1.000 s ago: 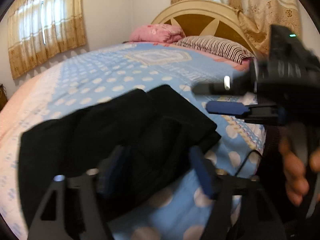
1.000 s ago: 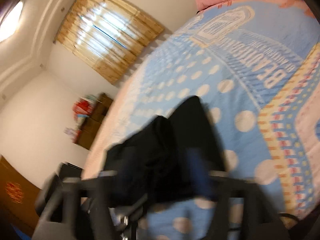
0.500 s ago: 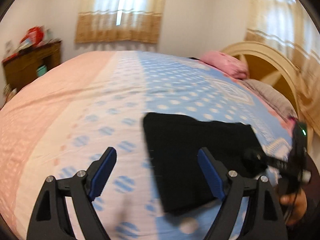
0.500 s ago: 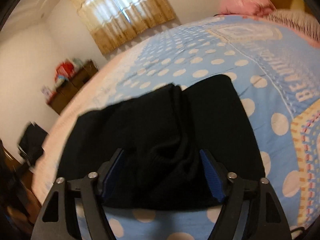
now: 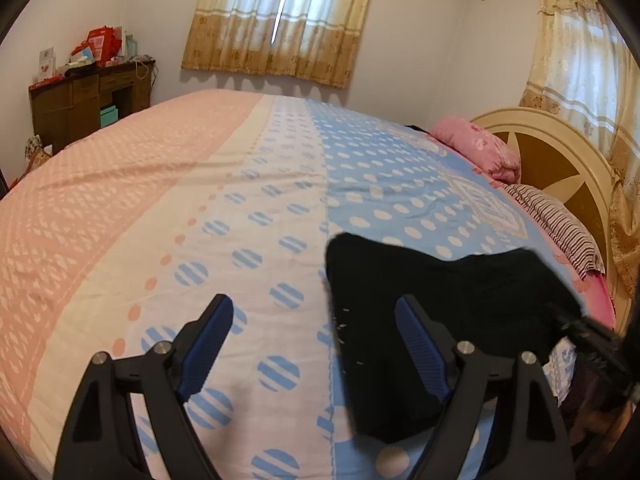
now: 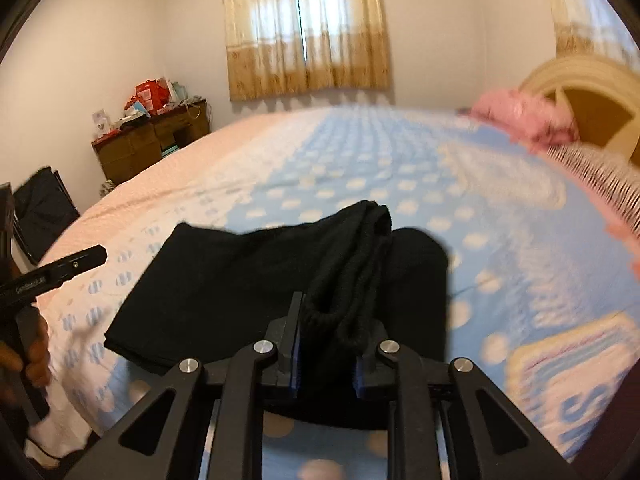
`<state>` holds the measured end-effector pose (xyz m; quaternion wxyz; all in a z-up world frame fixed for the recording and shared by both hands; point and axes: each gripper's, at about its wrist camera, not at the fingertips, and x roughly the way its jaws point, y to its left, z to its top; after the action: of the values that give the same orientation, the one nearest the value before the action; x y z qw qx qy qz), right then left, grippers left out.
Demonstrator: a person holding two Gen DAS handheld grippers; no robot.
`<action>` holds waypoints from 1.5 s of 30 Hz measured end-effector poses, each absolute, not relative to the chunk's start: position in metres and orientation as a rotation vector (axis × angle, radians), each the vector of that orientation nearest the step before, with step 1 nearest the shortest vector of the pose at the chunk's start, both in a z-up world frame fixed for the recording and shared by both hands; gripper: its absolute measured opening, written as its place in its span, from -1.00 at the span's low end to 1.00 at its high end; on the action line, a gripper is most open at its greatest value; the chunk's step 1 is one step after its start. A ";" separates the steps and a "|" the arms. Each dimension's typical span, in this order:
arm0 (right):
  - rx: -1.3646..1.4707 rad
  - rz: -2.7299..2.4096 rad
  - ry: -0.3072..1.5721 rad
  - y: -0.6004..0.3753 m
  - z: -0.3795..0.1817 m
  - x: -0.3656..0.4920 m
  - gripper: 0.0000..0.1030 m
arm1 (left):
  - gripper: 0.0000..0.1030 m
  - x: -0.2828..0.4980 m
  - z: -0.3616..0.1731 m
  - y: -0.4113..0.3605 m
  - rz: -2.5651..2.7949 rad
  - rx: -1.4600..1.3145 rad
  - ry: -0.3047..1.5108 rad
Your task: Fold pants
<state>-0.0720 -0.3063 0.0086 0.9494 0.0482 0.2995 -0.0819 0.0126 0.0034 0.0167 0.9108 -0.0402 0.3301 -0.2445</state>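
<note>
Black pants (image 6: pixel 224 280) lie partly folded on the polka-dot bedspread (image 6: pixel 400 184). My right gripper (image 6: pixel 326 334) is at their near edge and its jaws are closing. A bunched ridge of the black cloth sits between the pads and fills the gap. In the left wrist view the pants (image 5: pixel 460 300) lie to the right, with one corner lifted at the far right. My left gripper (image 5: pixel 314 312) stands open over the sheet at the pants' left edge, with nothing between its fingers. It also shows as the left gripper (image 6: pixel 60 268) at the left of the right wrist view, held by a hand (image 6: pixel 34 356).
A pink pillow (image 5: pixel 480 148), a striped pillow (image 5: pixel 556 224) and the cream headboard (image 5: pixel 560 160) are at the far right. A cluttered wooden dresser (image 5: pixel 88 92) stands by the left wall. A dark bag (image 6: pixel 44 208) sits beside the bed. Curtained windows lie behind.
My right gripper went from wide open over the pants to closed on a bunch of their cloth. My left gripper swung leftward off the pants and rolled level, still open.
</note>
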 end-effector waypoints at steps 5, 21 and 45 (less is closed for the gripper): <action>0.114 -0.229 0.678 -0.334 -0.017 -0.079 -0.62 | 0.67 0.019 0.010 -0.013 -0.497 -0.067 0.707; 0.401 -0.199 0.586 -0.380 -0.014 -0.118 -0.02 | 0.67 0.017 -0.024 -0.054 -0.481 0.073 0.806; 0.113 -0.198 0.628 -0.364 0.003 -0.073 -0.57 | 0.67 0.027 -0.008 -0.033 -0.414 0.002 0.772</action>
<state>-0.0730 -0.3641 0.0030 0.9447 0.0552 0.3083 -0.0971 0.0269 -0.0329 -0.0077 0.9055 0.0012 0.3740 -0.2004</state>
